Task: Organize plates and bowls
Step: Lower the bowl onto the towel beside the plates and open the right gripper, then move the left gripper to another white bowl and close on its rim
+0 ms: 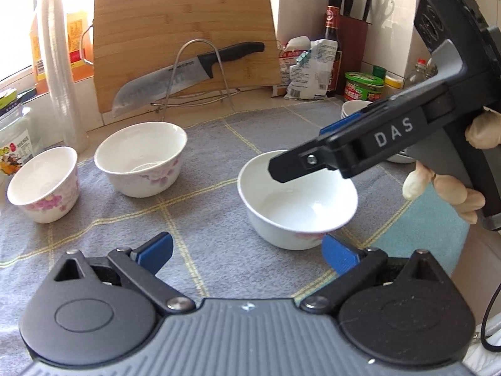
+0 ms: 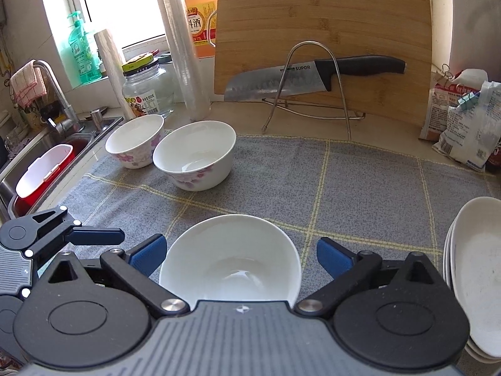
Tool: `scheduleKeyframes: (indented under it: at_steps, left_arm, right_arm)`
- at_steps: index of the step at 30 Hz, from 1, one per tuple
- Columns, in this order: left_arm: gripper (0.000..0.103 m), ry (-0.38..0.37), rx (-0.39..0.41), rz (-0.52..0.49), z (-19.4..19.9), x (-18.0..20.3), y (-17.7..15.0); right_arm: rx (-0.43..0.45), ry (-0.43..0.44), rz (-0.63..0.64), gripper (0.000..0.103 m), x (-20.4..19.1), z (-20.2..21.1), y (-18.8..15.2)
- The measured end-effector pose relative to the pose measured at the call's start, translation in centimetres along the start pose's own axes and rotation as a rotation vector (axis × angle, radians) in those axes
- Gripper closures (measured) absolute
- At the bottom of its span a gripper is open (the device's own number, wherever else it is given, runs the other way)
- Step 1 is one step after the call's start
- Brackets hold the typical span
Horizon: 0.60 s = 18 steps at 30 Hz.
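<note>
From the left wrist, we look down over our left gripper (image 1: 247, 252), its jaws spread wide and released, nothing between them. A plain white bowl (image 1: 297, 199) stands upright on the grey checked cloth (image 1: 200, 194) just beyond the right blue pad, outside the gap. The right gripper (image 1: 316, 152) reaches in from the right above that bowl, held in a gloved hand (image 1: 444, 185). Farther left on the cloth sit a flowered bowl (image 1: 141, 158) and a second, smaller flowered bowl (image 1: 43, 185), near each other but apart. Behind them a wooden cutting board (image 1: 184, 40) leans at the back of the bench (image 1: 266, 95) with a black-handled knife (image 1: 188, 73) resting on a wire rack (image 1: 200, 75).

From the right wrist, we see the right gripper's (image 2: 239, 260) jaws also released and wide. The white bowl (image 2: 230, 260) sits directly between the blue pads (image 2: 147, 255), with a clear gap on either side, neither pad touching its rim. The left gripper (image 2: 94, 236) shows at the lower left edge. The two flowered bowls (image 2: 194, 155) stand almost touching at the cloth's far left corner. A stack of white plates (image 2: 476, 269) rests at the right edge.
</note>
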<state>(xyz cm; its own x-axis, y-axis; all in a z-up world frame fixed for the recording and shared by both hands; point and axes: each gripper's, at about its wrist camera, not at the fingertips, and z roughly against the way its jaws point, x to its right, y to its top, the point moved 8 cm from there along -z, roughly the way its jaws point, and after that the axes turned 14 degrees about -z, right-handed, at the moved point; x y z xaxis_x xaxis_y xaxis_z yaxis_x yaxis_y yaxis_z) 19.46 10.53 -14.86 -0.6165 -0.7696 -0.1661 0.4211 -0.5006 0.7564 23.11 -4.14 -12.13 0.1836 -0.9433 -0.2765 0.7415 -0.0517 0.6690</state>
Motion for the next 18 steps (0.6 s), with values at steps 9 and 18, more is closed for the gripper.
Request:
scheduleKeyframes:
  at_steps: [9,18]
  left_arm:
    - [0.002,0.108,0.011,-0.012,1.7,-6.3,0.1]
    - [0.002,0.101,0.022,-0.032,0.2,-11.8,2.5]
  right_arm:
    - [0.054,-0.043,0.090,0.000,-3.0,-1.1,1.4]
    - [0.060,-0.053,0.185,0.000,-5.5,-3.5,2.8]
